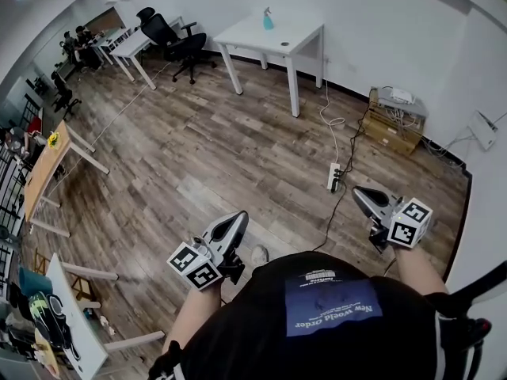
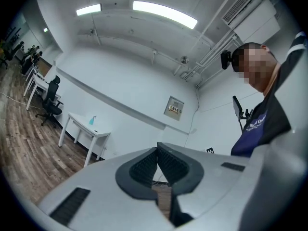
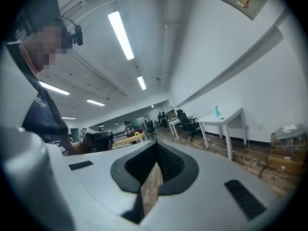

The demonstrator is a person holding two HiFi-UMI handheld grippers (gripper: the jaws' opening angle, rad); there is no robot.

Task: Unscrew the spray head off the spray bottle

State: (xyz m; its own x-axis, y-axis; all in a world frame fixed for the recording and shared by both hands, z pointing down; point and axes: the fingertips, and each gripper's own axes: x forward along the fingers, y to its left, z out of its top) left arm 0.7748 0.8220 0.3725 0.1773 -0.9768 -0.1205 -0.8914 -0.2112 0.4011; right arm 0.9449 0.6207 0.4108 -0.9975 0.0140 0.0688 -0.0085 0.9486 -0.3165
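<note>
A small teal spray bottle [image 1: 268, 19] stands upright on a white rectangular table [image 1: 295, 41] against the far wall, well apart from both grippers and too small for its spray head to be made out. The person's hands are hidden behind the marker cubes. Only bare forearms show, cut off by a black shirt [image 1: 261, 323] that fills the bottom of the head view. The grey left gripper [image 1: 240, 216] is held close to the body and points forward over the wood-plank floor [image 1: 198, 149], its ribbed black jaws pressed together on nothing. The grey right gripper [image 1: 356, 190] is held out to the side and angled inward, its jaws likewise closed and empty.
</note>
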